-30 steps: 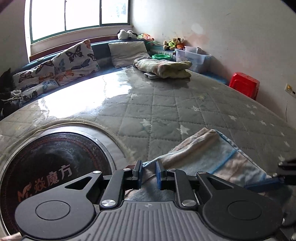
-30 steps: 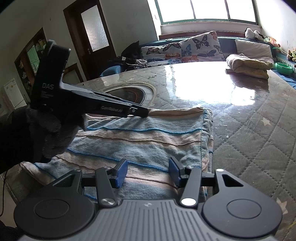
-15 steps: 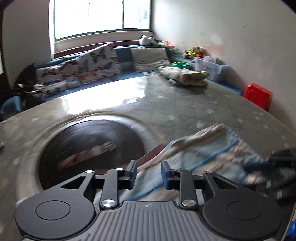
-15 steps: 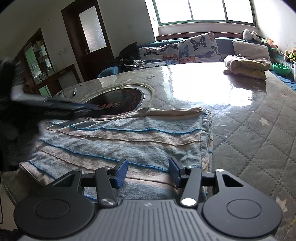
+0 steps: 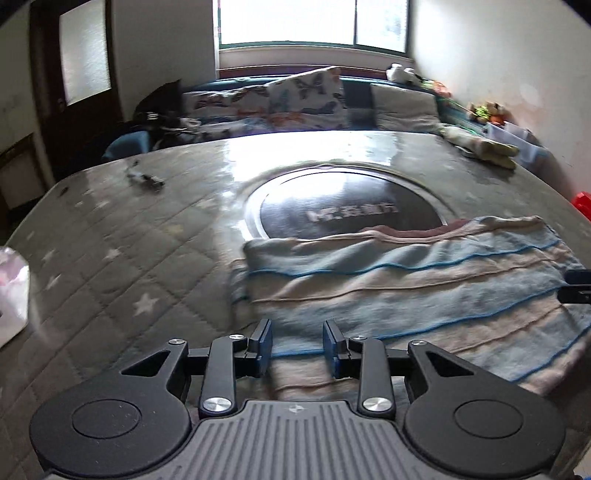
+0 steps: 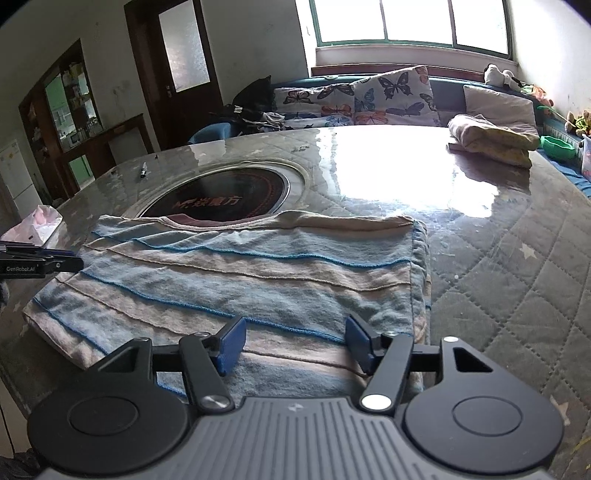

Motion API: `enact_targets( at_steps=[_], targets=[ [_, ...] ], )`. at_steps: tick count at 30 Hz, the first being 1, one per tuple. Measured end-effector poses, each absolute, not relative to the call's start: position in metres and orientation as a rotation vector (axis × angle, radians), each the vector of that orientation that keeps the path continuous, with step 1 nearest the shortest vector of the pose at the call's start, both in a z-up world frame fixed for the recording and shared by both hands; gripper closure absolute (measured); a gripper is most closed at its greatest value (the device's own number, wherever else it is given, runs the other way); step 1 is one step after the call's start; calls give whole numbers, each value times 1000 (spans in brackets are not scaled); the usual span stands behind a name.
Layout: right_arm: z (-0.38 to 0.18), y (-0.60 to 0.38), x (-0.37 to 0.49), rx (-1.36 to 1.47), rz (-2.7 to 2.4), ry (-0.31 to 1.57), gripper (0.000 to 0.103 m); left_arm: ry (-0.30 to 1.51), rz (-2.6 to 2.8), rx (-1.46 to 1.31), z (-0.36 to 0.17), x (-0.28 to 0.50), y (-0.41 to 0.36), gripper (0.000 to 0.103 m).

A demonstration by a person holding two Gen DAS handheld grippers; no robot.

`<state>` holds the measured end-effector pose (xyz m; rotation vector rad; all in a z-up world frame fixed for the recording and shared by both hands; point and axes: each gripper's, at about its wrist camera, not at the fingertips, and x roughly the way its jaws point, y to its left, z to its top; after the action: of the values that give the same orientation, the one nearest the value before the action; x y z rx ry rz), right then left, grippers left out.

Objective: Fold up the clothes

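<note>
**Right wrist view: between folds, both hand-held grippers empty**

Striped shirt (image 6: pixel 236 273) lies part-folded near the counter (image 6: pixel 517 258) front edge. Right hand-held gripper (image 6: pixel 293 343) and left hand-held gripper (image 5: pixel 297 343) both hover jaws apart. Next, probably: pinch the near hem, fold toward the collar; left view is blurry.

Daylight only, entering through the window (image 6: pixel 412 22) at the far wall; panes blown out to white in both views. Strong glare patch on the glossy counter (image 6: pixel 413 173) toward its far edge, washing out the quilted pattern there. The round dark inset (image 5: pixel 347 212) reflects a pale sheen in the left view. Room corners dim; door side in shadow. Left view soft throughout with motion smear, worst at the counter's left edge. Right view sharp. Heavy fisheye bending at the rims, black vignette in the upper corners.
</note>
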<state>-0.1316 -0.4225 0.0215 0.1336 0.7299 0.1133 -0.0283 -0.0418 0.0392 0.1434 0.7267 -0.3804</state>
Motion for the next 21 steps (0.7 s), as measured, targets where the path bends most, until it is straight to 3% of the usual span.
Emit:
enact_targets(
  at_steps=[5,12,21],
  targets=[
    [22,-417,-129,115,95,736,39,674,-386,137,51,-12,-42,70],
    [22,-416,-128,113,89,743,39,674,-456,124,53,24,-66,81],
    [22,-419,-129,115,97,742,39,696,-455,276,24,47,-109,85]
  ],
)
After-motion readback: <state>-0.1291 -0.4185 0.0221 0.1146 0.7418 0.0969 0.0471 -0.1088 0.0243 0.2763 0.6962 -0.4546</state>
